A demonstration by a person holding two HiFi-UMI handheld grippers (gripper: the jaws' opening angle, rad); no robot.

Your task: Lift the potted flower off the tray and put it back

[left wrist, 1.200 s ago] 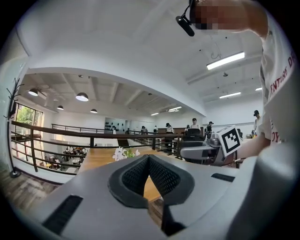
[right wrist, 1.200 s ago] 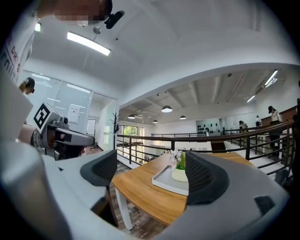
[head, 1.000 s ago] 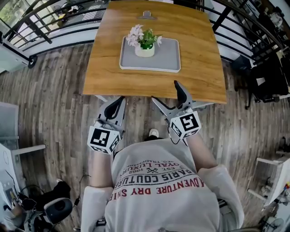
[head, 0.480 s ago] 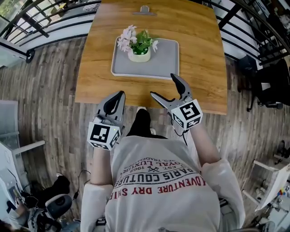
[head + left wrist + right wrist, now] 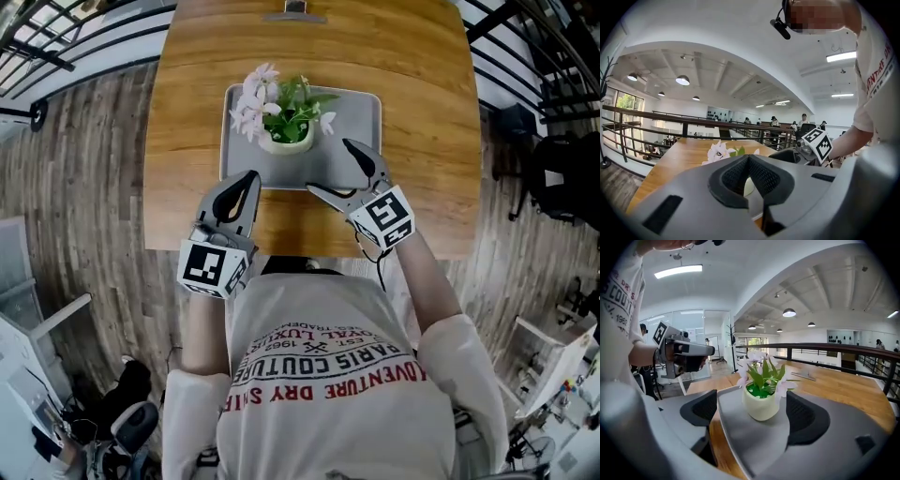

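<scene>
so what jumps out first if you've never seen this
The potted flower, pink blooms in a pale pot, stands on a grey tray on the wooden table. Two grippers sit at the table's near edge: the right gripper open toward it, the left gripper shut.

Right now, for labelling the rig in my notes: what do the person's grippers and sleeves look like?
Both the left gripper and right gripper are grey plastic with dark, textured pads. Each carries a white cube bearing black square markers. A thin black cable hangs from the right one. The person wears a white short-sleeved T-shirt with red and dark lettering.
</scene>
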